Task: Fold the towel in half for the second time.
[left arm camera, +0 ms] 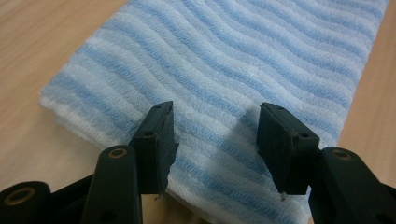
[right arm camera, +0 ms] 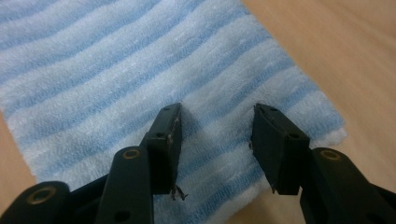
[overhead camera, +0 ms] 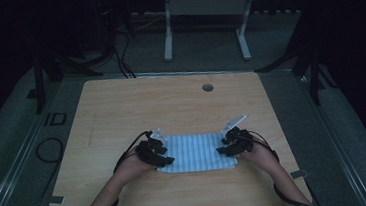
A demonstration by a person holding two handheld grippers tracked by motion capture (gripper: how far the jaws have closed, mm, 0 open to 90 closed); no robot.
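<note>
Folded blue-and-white striped terry towel [overhead camera: 196, 152] sits near the light wooden table [overhead camera: 171, 104]'s front edge, plenty of bare wood behind. Left gripper [left arm camera: 215, 126] and right gripper [right arm camera: 215, 126] are both spread over its ends, pinching nothing.

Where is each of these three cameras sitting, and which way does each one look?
High view: above the person's side, facing forward and down on the wooden table; both forearms, left gripper and right gripper show.
Left gripper view: rides that gripper, looking down along its open black fingers at the striped towel's folded corner.
Right gripper view: rides that gripper, open over the opposite corner.
Shared: all three see the same blue-and-white towel on the table.
</note>
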